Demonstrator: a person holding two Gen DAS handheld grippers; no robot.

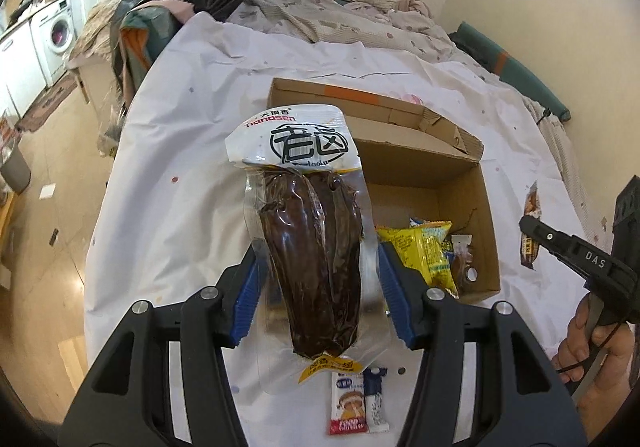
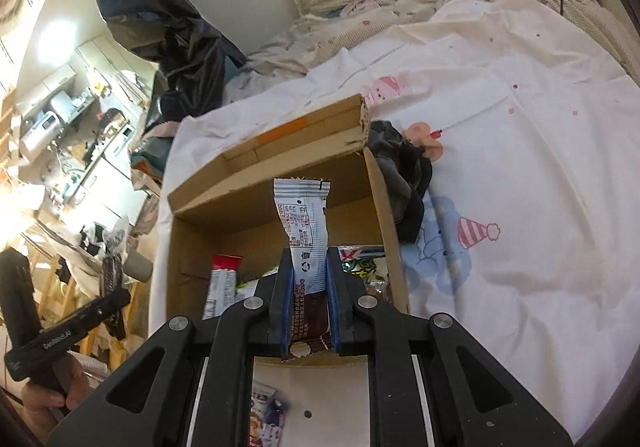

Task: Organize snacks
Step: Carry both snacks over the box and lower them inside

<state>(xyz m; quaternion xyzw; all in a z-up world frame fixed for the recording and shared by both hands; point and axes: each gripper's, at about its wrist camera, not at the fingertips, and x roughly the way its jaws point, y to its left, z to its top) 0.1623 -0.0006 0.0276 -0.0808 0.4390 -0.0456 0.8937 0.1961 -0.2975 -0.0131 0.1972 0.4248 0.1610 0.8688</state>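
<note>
Bedroom, white printed sheet [image 1: 192,119] covering the bed, rumpled quilt and pillow lying beyond; the kitchen at far left is bending away in the fisheye blur. Cardboard box [image 1: 486,215] is sitting open on the sheet, corrugated flaps standing up. Left gripper [image 1: 320,283] is pinching a vacuum pouch [image 1: 312,247], blue ribbed pads pressing on its clear edges; glossy dark-brown meat is showing through the film, white printed header on top. The pouch is hanging above the sheet just beside the box, and its lower end is hiding part of the small sachets [image 1: 356,403] lying below. Right gripper [image 2: 310,303] is clamping tight on a slim bar wrapper [image 2: 306,231], white crimped top sticking up, brown bottom cut off between the pads, over the box's near wall. Only the left view is showing the yellow bag [image 1: 424,247] inside the box and a brown packet [image 1: 530,235] lying on the sheet beyond the box; only the right view is showing a dark cloth [image 2: 400,175] bunching against the box's outer wall. Print on most packs is too small to read.
</note>
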